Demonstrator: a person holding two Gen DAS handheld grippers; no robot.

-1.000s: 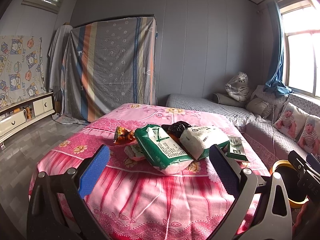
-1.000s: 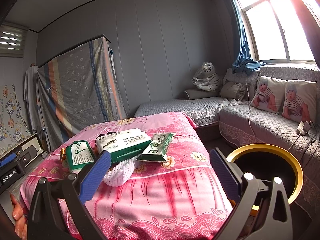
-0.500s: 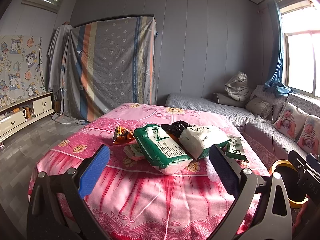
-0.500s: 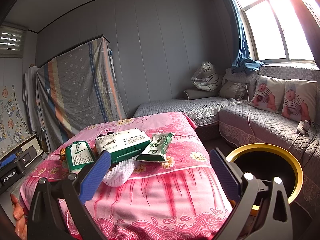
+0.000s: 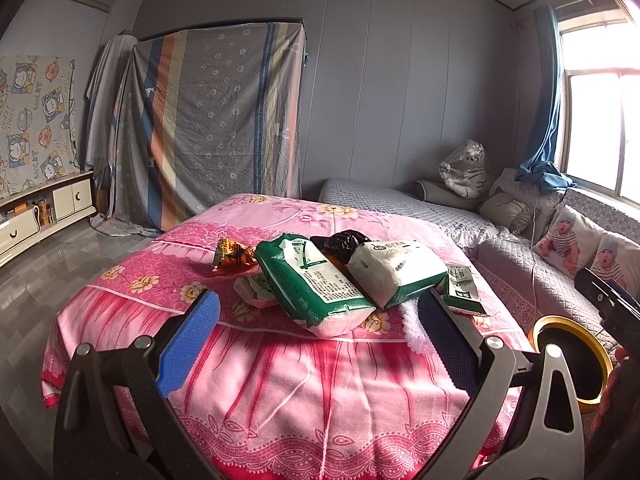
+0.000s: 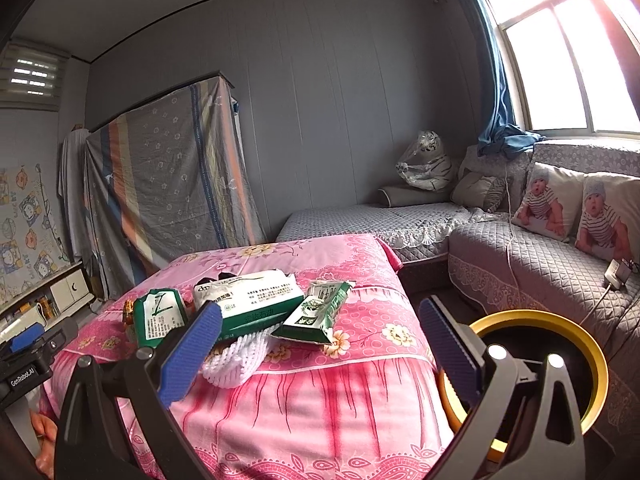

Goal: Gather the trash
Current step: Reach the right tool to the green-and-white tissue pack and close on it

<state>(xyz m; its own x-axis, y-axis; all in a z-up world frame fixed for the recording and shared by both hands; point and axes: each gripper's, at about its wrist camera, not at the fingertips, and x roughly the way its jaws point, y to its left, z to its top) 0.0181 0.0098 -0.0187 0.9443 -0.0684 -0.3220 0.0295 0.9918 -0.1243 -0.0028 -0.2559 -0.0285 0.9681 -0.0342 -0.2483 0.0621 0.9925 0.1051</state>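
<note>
Trash lies on a table under a pink flowered cloth [image 5: 280,380]: a green and white pack [image 5: 316,284], a white pack [image 5: 394,270], a small green packet [image 5: 462,288], an orange wrapper [image 5: 234,256], a black bag [image 5: 342,242] and white foam netting [image 6: 234,360]. A yellow-rimmed black bin [image 6: 536,364] stands right of the table. My left gripper [image 5: 320,332] is open in front of the pile, holding nothing. My right gripper [image 6: 320,340] is open too, short of the table's right front, with the bin just behind its right finger.
A grey quilted sofa [image 6: 540,264] with printed cushions runs along the right wall under the window. A daybed [image 5: 400,204] sits behind the table. A cloth-covered cabinet [image 5: 216,128] and a low white sideboard [image 5: 36,216] stand at left, with bare tiled floor [image 5: 44,280] between.
</note>
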